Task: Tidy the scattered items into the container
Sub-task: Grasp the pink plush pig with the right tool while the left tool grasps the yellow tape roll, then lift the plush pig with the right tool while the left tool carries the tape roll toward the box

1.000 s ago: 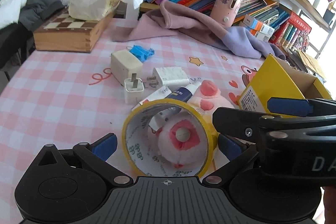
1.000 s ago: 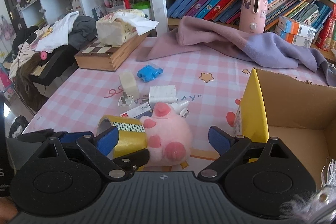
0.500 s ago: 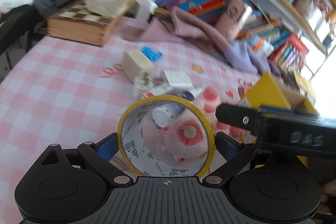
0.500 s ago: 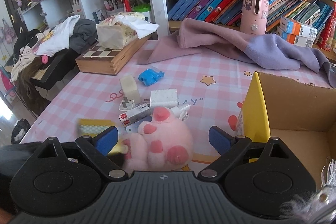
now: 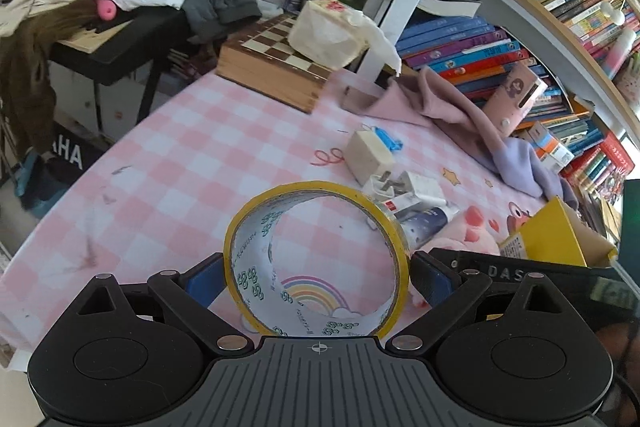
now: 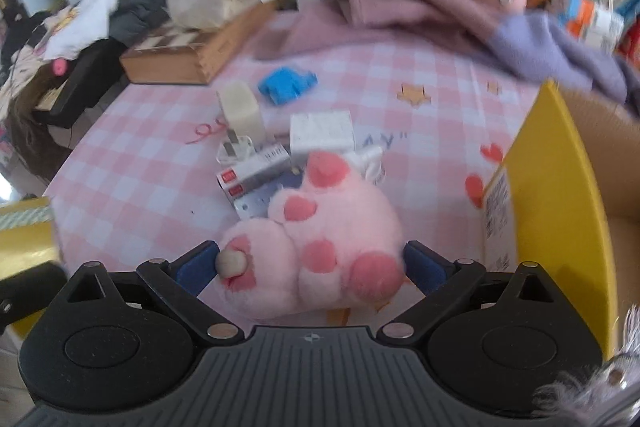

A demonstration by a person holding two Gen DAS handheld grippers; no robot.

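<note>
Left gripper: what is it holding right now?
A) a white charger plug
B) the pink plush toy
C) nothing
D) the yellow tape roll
D: the yellow tape roll sits clamped between the blue pads of the left gripper, lifted above the tablecloth.

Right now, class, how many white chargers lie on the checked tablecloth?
3. A tall charger stands nearest the chessboard; a small plug lies before it; a flat charger sits behind the pink plush toy. Others may be hidden.
</note>
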